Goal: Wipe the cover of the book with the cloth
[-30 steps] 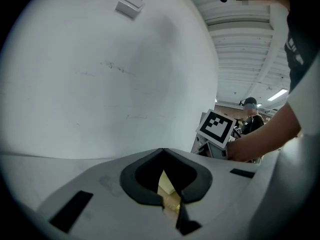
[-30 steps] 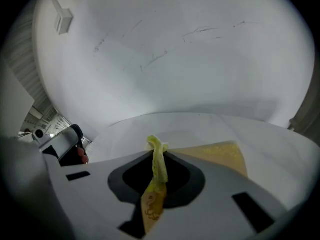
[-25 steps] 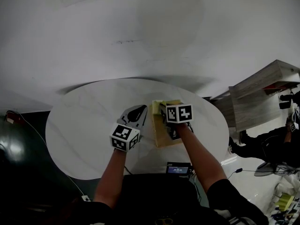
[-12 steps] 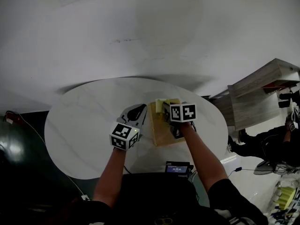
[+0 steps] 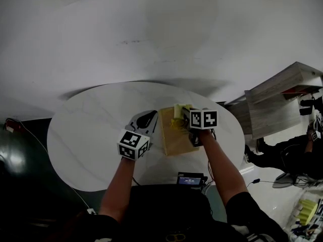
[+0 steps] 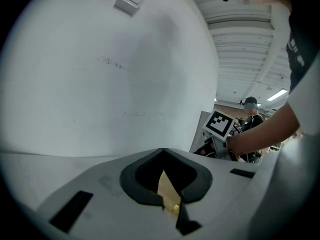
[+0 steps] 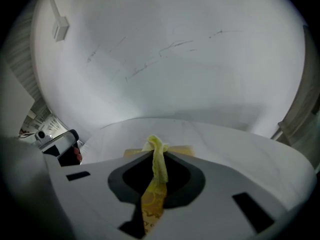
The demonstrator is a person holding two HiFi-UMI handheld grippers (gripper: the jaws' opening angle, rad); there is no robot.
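A tan book [image 5: 174,137] lies on the round white table [image 5: 91,135], right of centre. My left gripper [image 5: 150,119] rests at the book's left edge, its jaws shut with a sliver of the tan book [image 6: 166,189] between them. My right gripper [image 5: 182,116] is over the book's far right corner, shut on a bunched yellow cloth [image 5: 179,110]. In the right gripper view the cloth [image 7: 159,164] runs up between the closed jaws, with the book's far edge [image 7: 181,150] just beyond. The left gripper view shows the right gripper's marker cube [image 6: 219,124] to the right.
A small device with a lit screen [image 5: 189,179] sits at the table's near edge. A wooden shelf unit [image 5: 277,105] stands to the right, with a person [image 5: 298,150] beyond it. A cable [image 5: 30,135] lies on the dark floor at left. A white wall rises behind the table.
My right gripper has slid rightward across the book with the cloth, baring more of the cover on the left. The left gripper has stayed at the book's left edge.
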